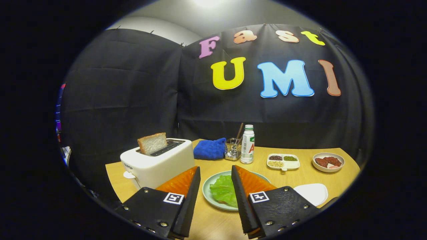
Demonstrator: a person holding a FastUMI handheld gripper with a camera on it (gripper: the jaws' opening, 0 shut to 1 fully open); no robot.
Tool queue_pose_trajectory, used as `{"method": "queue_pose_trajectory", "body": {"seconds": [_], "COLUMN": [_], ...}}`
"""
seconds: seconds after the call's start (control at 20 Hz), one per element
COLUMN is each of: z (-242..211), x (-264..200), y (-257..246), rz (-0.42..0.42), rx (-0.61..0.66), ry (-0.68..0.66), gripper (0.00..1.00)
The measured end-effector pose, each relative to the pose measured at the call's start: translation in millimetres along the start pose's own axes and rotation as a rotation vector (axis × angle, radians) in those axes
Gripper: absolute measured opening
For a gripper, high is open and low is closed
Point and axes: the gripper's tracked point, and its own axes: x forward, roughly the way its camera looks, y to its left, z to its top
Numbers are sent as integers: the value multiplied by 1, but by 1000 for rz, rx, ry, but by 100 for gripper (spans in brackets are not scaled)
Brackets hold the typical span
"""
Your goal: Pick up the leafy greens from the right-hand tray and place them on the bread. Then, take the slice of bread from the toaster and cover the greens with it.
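The leafy greens (223,190) lie on a slice of bread whose edge (221,201) peeks out beneath them, on a pale green plate (208,186) just ahead of my fingers. My gripper (216,173) is open, its fingertips either side of the plate's near part, holding nothing. To the left stands a white toaster (156,163) with one slice of bread (152,143) sticking up from its slot. The right-hand tray (312,194) is white and lies bare beside my right finger.
Beyond the plate stand a white bottle (247,144), a metal holder with chopsticks (233,148) and a blue cloth (209,149). A divided dish of beans (283,161) and a bowl of meat (328,162) sit at the back right of the wooden table (213,223).
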Motion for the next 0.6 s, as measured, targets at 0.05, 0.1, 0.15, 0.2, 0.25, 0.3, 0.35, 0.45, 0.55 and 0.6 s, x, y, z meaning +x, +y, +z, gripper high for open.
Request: {"method": "queue_pose_trajectory", "body": {"seconds": [0.05,0.1,0.15,0.2,0.25,0.3,0.35,0.45,0.55,0.6], "z": [4,9,13,15,18,19,22,27,30,29], "x": [0,-1,0,-1,0,0,0,4,6,7], "y": [8,14,17,21,26,33,39,54,80,91], "rz": [7,13,7,2,3,11,17,36,74,92], "rx": [10,16,22,26,26,21,17,12,-3,-12], "ry": [-5,-12,-19,-24,-28,-30,-34,-44,-45,-45], "gripper": [57,57,57,57,57,57,57,57,57,57]}}
